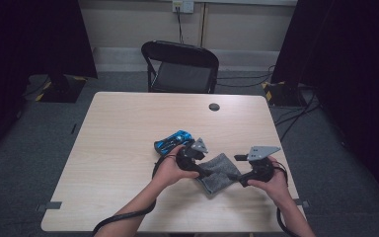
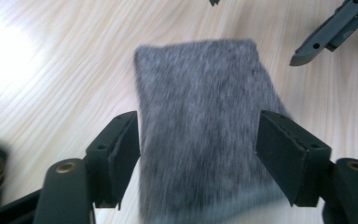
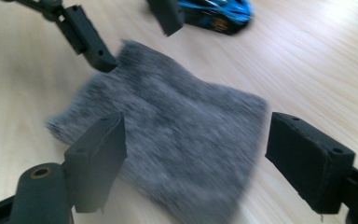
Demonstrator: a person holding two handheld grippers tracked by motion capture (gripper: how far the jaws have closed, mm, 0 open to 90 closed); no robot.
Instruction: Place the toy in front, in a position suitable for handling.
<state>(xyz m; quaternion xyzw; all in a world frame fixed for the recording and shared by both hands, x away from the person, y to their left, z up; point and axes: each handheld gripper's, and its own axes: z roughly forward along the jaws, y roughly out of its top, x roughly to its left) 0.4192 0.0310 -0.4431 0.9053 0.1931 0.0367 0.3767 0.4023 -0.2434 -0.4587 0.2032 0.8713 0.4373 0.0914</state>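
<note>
Grey cloth (image 1: 218,173) on table (image 1: 128,148) between left tongs (image 1: 205,173) and right tongs (image 1: 236,177); blue toy car (image 1: 173,140) beside.

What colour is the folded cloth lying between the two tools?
The cloth is a mottled, heathered grey, seen best in the left gripper view.

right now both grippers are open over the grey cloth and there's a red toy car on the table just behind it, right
Not quite: the toy car is blue, not red, as the right gripper view shows. The rest holds: the left gripper and the right gripper both stand open over the grey cloth, and the car lies on the table just beyond it.
</note>
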